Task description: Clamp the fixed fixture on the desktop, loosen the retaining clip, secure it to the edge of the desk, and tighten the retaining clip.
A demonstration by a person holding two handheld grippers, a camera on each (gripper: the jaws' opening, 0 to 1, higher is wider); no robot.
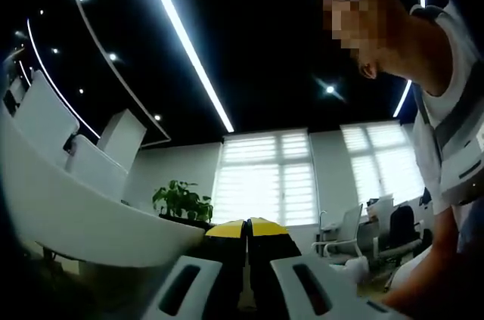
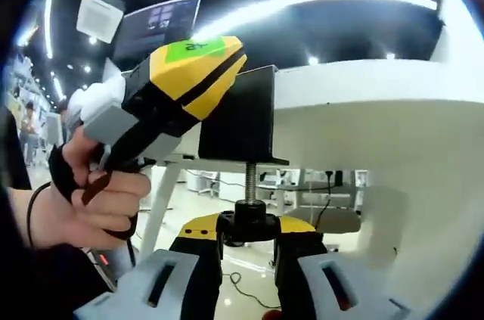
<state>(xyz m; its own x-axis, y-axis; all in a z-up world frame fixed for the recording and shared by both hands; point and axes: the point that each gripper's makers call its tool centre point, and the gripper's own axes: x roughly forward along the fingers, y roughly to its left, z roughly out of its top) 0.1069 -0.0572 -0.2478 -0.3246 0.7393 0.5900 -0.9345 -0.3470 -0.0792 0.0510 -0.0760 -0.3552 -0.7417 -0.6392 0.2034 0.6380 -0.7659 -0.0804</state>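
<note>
White desk edge (image 2: 363,85), black clamp (image 2: 238,116) on it, right gripper (image 2: 248,231) pinching its knob (image 2: 248,222), left gripper (image 1: 247,228) closed

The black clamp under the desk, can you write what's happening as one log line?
black clamp: on white desk edge | right hand-held gripper: around screw knob | left hand-held gripper: shut, empty

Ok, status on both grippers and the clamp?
Right gripper shut on clamp knob. Left gripper against black fixture at desk edge. Nothing blocking.
</note>
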